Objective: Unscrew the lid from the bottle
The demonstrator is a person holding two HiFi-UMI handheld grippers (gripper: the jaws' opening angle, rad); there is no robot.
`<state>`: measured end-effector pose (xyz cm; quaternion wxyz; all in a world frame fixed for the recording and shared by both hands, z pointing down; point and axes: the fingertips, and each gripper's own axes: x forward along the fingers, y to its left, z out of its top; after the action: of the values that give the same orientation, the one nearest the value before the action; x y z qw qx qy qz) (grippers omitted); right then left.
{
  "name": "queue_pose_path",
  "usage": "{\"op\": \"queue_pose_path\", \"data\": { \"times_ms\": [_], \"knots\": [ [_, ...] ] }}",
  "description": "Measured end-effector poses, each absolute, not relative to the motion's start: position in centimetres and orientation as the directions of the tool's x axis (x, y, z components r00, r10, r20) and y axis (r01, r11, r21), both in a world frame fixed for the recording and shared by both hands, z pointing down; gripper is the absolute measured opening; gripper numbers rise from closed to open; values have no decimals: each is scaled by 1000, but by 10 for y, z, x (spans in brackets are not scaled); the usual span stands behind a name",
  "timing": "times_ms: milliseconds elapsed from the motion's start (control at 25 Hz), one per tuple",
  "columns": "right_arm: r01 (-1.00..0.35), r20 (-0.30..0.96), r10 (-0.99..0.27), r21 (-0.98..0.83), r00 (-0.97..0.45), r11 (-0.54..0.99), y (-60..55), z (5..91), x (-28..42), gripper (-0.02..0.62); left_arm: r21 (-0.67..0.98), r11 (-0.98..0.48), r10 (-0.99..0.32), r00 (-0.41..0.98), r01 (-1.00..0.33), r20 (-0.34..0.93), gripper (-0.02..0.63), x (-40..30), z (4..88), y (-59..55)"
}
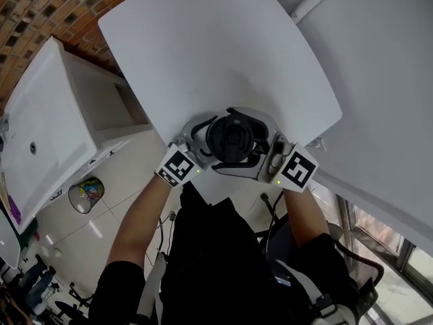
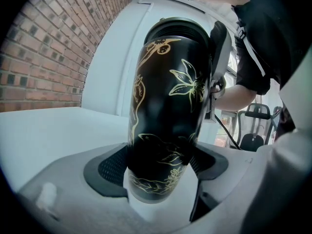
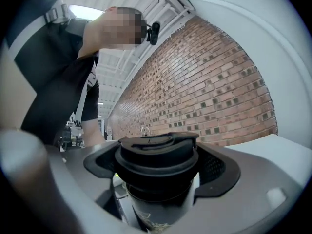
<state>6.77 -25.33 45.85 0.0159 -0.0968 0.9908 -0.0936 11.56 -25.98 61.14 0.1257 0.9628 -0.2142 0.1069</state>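
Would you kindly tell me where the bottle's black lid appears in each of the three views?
Head view: the lid sits at centre, seen from above.
Left gripper view: the lid is upper centre, capping the far end of the bottle.
Right gripper view: the lid is lower centre, clamped between the jaws.
Shared landmark: the brick wall.

**The room around my work**

A white table spreads out beneath me and runs alongside a red brick wall. To my left a white cabinet stands on pale, glossy floor tiles. A ceiling light glows overhead.
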Motion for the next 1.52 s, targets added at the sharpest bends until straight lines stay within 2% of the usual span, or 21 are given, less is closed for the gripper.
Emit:
{"op": "queue_pose_path", "data": {
  "times_ms": [320, 1040, 1320, 1520],
  "knots": [
    [-391, -75, -417, -228, -906, 892, -256, 450, 122, 468, 174, -872, -410, 877, -458, 251, 397, 113, 608, -260],
    [-501, -55, -521, -203, -852, 841, -237, 442, 133, 468, 250, -832, -403, 849, -496, 341, 422, 83, 621, -244],
    [-538, -29, -554, -201, -832, 818, -219, 452, 119, 468, 228, -836, -430, 854, -499, 293, 417, 55, 603, -227],
    [-577, -19, -588, -165, -809, 800, -196, 436, 108, 468, 302, -808, -454, 861, -506, 229, 414, 32, 569, -207]
  ]
}}
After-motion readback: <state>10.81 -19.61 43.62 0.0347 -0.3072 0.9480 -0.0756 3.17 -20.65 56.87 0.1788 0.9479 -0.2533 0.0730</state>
